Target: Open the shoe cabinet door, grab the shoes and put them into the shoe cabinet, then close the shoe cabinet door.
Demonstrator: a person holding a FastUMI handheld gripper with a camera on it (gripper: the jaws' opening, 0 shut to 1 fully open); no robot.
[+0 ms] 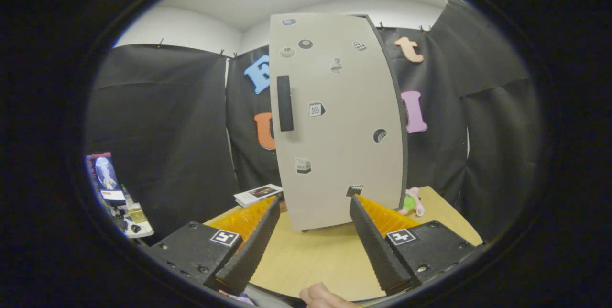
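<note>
The shoe cabinet (337,121) stands upright on the wooden table (311,255), just beyond my fingers. Its pale grey door is shut and dotted with small stickers. A black vertical handle (285,103) sits near the door's left edge. My gripper (315,203) is open, with bare tabletop between its fingers and nothing held. The fingertips stop a little short of the cabinet's base. A fingertip of a person's hand (319,295) shows at the near end of the gripper.
A small booklet (258,194) lies on the table left of the cabinet. A pink and green plush toy (413,201) sits at the cabinet's right foot. A side shelf with a bottle and small items (125,207) stands off the table's left.
</note>
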